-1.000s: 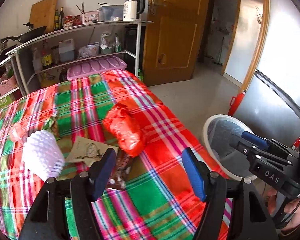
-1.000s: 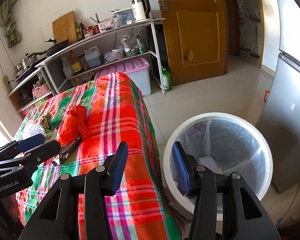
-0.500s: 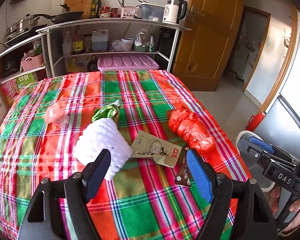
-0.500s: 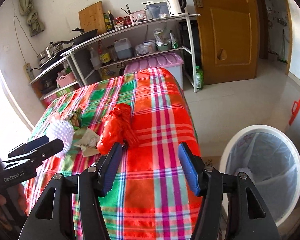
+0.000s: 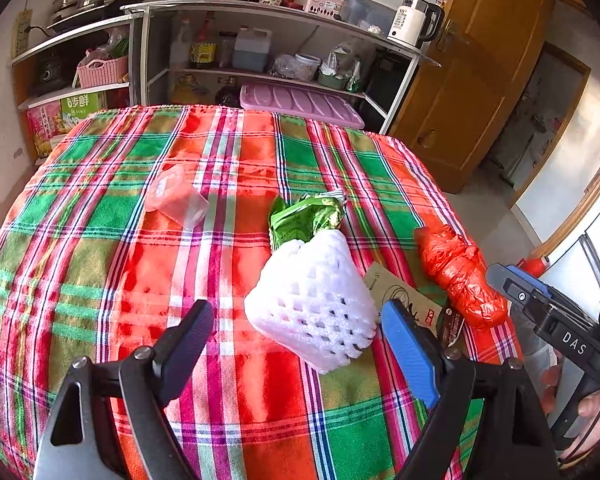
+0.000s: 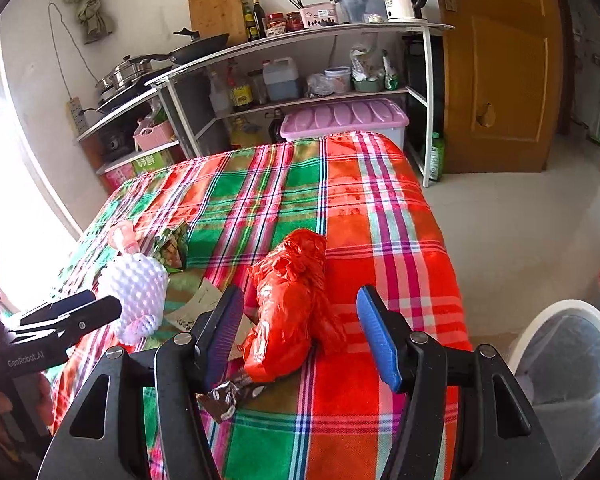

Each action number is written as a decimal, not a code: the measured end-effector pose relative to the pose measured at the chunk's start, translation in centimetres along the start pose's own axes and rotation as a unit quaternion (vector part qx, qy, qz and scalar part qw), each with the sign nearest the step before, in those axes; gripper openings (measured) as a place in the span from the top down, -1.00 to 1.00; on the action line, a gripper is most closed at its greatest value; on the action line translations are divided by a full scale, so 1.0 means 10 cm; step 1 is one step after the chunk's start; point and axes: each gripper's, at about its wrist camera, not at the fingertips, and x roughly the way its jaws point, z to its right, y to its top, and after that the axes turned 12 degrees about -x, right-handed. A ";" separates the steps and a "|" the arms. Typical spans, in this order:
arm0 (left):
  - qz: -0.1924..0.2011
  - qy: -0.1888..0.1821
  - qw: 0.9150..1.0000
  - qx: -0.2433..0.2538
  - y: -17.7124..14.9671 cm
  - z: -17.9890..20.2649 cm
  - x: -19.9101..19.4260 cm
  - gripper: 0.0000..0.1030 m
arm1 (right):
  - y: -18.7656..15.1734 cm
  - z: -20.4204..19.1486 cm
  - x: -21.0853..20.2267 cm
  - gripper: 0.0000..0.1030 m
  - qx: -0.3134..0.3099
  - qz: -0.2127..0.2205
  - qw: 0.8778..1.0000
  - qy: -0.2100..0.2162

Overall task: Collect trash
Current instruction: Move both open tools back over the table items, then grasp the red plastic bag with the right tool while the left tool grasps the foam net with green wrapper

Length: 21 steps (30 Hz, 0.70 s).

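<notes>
Both claws have swung toward the table trash, spread wide: left claw (image 5: 296, 344) before the foam net (image 5: 314, 300); right claw (image 6: 300, 332) around the red bag (image 6: 292, 304).

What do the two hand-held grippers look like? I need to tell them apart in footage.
Both are black angular frames with silver pivot bolts and ribbed blue finger pads. The left hand-held gripper is marked "GenRobot.AI" on its side; the right hand-held gripper is marked "DAS". Sleeves aren't visible.

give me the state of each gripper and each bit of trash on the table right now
left gripper: open, empty, facing the foam net
right gripper: open, empty, facing the red bag
white foam net: lying on its side
red plastic bag: crumpled
green wrapper: crumpled
clear cup: tipped over
trash bin: lined, on the floor
</notes>
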 end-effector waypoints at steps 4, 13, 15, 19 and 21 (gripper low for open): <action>-0.004 -0.009 1.000 -0.005 0.01 0.01 0.06 -0.70 | 0.05 -0.03 0.10 -0.17 -0.005 -0.008 1.000 0.000; 0.000 -0.024 1.000 -0.017 0.09 0.02 0.18 -0.66 | 0.11 -0.09 0.27 -0.17 -0.019 -0.022 0.999 -0.015; -0.005 -0.025 1.000 -0.017 0.10 0.03 0.21 -0.46 | 0.11 -0.07 0.30 -0.16 -0.019 -0.025 0.999 -0.019; -0.009 -0.022 1.000 -0.016 0.09 0.05 0.26 -0.28 | 0.09 -0.03 0.31 -0.16 -0.007 -0.025 0.999 -0.021; -0.006 -0.020 1.000 -0.014 0.08 0.05 0.26 -0.13 | 0.09 -0.03 0.31 -0.12 -0.002 -0.025 1.000 -0.019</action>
